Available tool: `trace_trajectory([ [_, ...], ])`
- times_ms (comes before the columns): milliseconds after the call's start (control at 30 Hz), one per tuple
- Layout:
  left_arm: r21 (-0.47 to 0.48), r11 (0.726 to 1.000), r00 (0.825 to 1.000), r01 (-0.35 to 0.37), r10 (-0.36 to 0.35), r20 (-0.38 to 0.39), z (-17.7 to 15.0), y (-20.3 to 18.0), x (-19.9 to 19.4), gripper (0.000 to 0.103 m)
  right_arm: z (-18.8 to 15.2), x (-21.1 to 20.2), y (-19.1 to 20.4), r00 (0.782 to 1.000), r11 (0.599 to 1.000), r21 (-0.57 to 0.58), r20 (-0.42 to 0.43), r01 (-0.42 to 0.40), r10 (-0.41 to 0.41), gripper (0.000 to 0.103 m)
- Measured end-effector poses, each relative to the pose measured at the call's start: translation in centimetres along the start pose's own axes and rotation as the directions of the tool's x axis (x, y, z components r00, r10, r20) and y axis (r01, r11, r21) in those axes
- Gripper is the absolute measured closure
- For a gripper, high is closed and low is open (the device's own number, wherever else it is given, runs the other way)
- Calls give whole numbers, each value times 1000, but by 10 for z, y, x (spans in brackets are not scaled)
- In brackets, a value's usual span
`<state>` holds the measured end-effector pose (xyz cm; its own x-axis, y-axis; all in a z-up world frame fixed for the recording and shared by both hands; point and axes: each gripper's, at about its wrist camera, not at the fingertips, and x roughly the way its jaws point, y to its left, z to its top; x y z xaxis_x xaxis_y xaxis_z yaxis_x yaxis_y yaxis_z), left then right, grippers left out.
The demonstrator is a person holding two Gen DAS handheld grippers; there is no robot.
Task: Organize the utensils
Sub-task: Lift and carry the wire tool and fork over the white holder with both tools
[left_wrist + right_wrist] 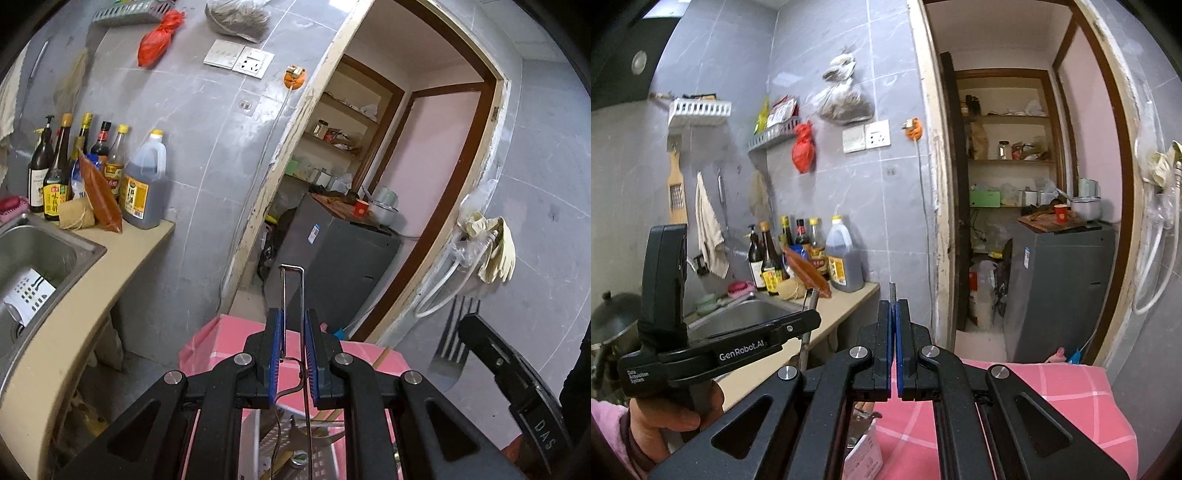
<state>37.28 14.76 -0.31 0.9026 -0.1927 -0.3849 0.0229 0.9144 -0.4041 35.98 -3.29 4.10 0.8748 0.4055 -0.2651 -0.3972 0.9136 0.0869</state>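
Observation:
My left gripper [293,332] is shut on the thin wire handle [291,280] of a utensil. The wire loop stands up between the blue pads, and its lower end is hidden under the jaws. My right gripper [894,314] is shut on the flat metal handle [892,291] of a slotted spatula, seen edge-on. In the left wrist view the slotted spatula's blade [448,354] hangs at the right, below my right gripper [467,325]. My left gripper [812,319], held by a hand [665,417], shows at the left of the right wrist view. Both are over a pink checked cloth [1034,398].
A white perforated basket [280,439] with several utensils lies under the left jaws. To the left are a steel sink [44,243] and a counter with several bottles [140,184]. Ahead, an open doorway leads to a grey cabinet [332,258]. Gloves [491,240] hang on the right wall.

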Motion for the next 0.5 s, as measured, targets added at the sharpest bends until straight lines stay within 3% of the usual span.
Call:
trace_trajectory([
  [233, 8, 1000, 1000, 3, -3, 30, -14, 5, -4, 91, -15, 5, 6, 1000, 1000, -18, -13, 6, -6, 101],
  [500, -6, 999, 995, 54, -53, 89, -27, 13, -14, 91, -27, 12, 11, 999, 999, -34, -53, -6, 4, 101],
])
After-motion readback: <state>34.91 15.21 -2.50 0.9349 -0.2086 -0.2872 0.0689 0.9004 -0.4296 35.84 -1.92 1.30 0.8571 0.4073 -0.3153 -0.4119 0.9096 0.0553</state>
